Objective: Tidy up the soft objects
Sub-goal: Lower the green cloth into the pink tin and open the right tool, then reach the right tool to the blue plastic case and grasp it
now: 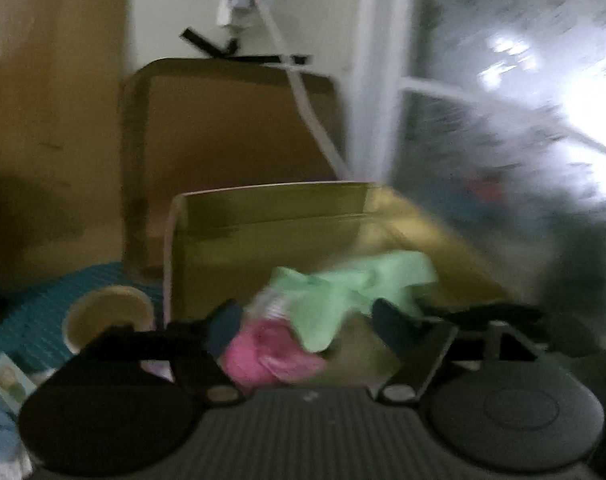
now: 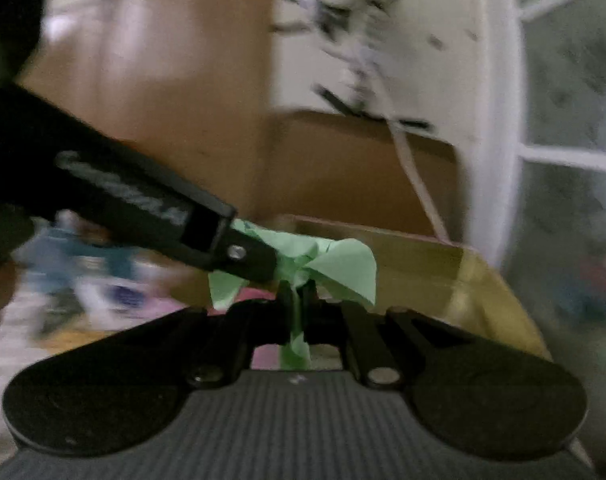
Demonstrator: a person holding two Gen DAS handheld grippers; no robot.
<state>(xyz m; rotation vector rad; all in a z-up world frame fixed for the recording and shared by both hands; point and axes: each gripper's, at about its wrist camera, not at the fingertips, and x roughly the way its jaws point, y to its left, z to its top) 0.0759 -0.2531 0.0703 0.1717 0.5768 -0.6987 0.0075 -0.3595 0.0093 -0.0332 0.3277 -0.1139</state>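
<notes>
My right hand-held gripper is pinched nearly closed on the green cloth: a thin twist of it runs down between the two fingers, and the rest fans out just ahead of the tips. My left hand-held gripper stands with its jaws well apart. From its own camera the same green cloth lies between and just beyond its fingers, over a pink cloth, and I cannot tell through the blur whether its pads touch either one. In the right wrist view the left gripper's arm comes in from the left, its tip against the near-left edge of the cloth.

What matters next is that the cardboard box sits straight ahead of both grippers, open side up, its far wall beyond the cloth. The green cloth hangs at the box's near edge, its bulk spreading left to right across my line of reach. The right hand has it, so I judge the right should carry it forward over the rim and let go inside
</notes>
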